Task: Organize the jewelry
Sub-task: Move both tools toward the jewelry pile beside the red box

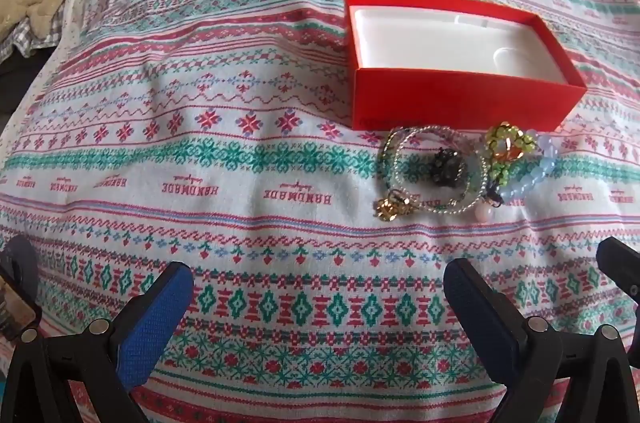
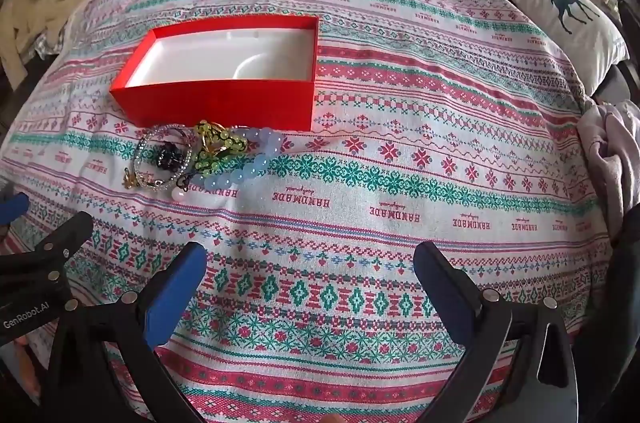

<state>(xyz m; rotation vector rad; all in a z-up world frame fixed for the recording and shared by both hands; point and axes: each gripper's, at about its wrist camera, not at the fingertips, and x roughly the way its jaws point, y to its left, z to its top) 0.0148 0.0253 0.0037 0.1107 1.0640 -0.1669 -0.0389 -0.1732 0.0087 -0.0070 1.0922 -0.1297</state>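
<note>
Lying beside white-lined red box: jewelry.

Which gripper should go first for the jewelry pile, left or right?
Probably left. In the left wrist view the jewelry pile lies almost straight ahead of the open left gripper; from the open right gripper it sits far off to the side.

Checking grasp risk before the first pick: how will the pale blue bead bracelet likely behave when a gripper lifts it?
The blue bead bracelet lies in a loose curve, so it will probably sag. Its round glossy beads may slip between pads. It touches the green bead piece, so that might drag along.
</note>
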